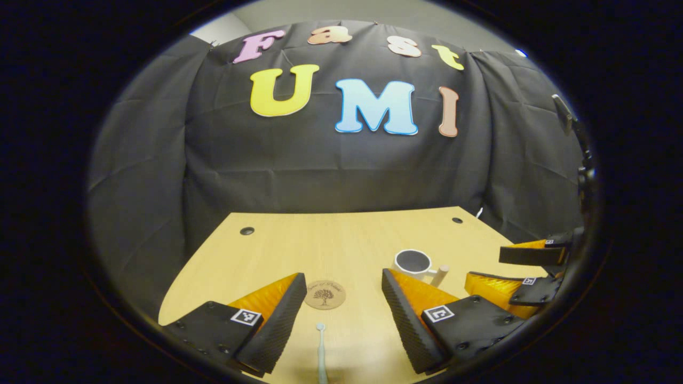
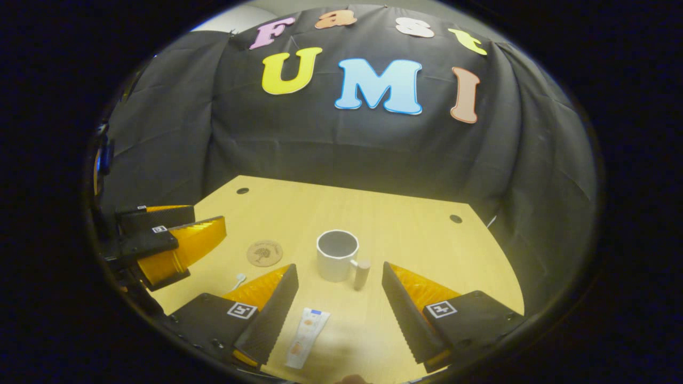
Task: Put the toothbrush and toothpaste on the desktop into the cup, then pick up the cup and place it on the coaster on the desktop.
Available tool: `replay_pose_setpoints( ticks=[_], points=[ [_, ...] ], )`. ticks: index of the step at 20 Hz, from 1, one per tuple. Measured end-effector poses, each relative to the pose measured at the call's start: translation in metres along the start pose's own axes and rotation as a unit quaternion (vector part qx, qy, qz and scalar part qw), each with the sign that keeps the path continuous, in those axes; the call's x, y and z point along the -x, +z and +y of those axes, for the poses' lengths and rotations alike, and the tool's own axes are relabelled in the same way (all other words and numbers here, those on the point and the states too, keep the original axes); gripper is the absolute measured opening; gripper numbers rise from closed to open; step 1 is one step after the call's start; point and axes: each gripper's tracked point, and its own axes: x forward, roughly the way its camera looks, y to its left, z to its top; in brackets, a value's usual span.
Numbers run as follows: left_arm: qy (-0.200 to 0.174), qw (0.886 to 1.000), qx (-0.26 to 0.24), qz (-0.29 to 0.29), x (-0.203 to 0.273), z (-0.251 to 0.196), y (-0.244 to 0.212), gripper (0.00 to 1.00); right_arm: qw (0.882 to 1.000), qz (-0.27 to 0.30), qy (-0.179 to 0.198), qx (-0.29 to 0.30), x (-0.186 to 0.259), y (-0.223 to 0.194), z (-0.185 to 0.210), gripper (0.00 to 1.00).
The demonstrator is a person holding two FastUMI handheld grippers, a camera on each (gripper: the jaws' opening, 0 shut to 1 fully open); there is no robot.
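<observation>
Left gripper view: the left gripper (image 1: 341, 314) hangs over the near edge of the desktop (image 1: 341, 234) with its fingers spread wide and nothing between the pads; the toothbrush (image 1: 321, 352) lies flat on the wood in the gap, head pointing away toward the coaster (image 1: 325, 294), which sits just beyond it. The cup (image 1: 413, 263) stands upright further right, partly hidden behind the near finger, and the right gripper (image 1: 512, 277) shows at the right edge, its jaws parted and empty. Right gripper view: the right gripper (image 2: 340, 314) is likewise wide open, holding nothing; the toothpaste (image 2: 307, 337) lies flat between its fingers, closer to the left one, long axis running roughly toward the cup (image 2: 338, 256). The left gripper (image 2: 213, 234) shows at the left, above the table; whether it is open cannot be told from this angle. The toothbrush (image 2: 239, 278) shows as a small pale head peeking past the finger, the coaster (image 2: 264, 253) left of the cup. Cup: white, dark inside, with a stubby pale wooden handle on its right. Coaster: round, brown, with a tree motif. Toothpaste: white tube with orange print. Desktop (image 2: 416, 234): light wood with a curved edge and small dark holes near the far corners. Black cloth wall behind.
</observation>
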Motion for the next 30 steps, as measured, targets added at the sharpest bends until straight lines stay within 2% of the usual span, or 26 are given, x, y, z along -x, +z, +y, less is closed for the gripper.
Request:
replay_pose_setpoints(
  ticks=[8,13,17,20,21,27,30],
  points=[
    [0.004,0.997,-0.003,0.080,-0.005,0.009,-0.044,0.96,0.995,0.099,0.024,-0.002,-0.011,-0.041,0.012,0.99],
    [0.009,0.987,0.007,0.163,-0.010,0.017,-0.092,0.95,0.981,0.184,0.041,-0.032,-0.022,-0.077,0.027,0.99],
    [0.012,0.969,0.017,0.247,-0.012,0.023,-0.128,0.96,0.969,0.240,0.042,-0.038,-0.026,-0.098,0.032,1.00],
    [0.004,0.949,0.042,0.314,-0.011,0.018,-0.157,0.97,0.954,0.292,0.053,-0.050,-0.028,-0.118,0.043,1.00],
    [0.005,0.941,0.046,0.336,-0.009,0.018,-0.166,0.96,0.948,0.308,0.057,-0.052,-0.028,-0.125,0.046,0.96],
    [0.011,0.904,0.055,0.424,-0.006,0.023,-0.202,0.98,0.925,0.369,0.057,-0.070,-0.035,-0.148,0.053,0.99],
    [0.015,0.889,0.053,0.455,-0.006,0.027,-0.216,0.97,0.914,0.392,0.054,-0.089,-0.040,-0.157,0.054,0.99]
  ],
)
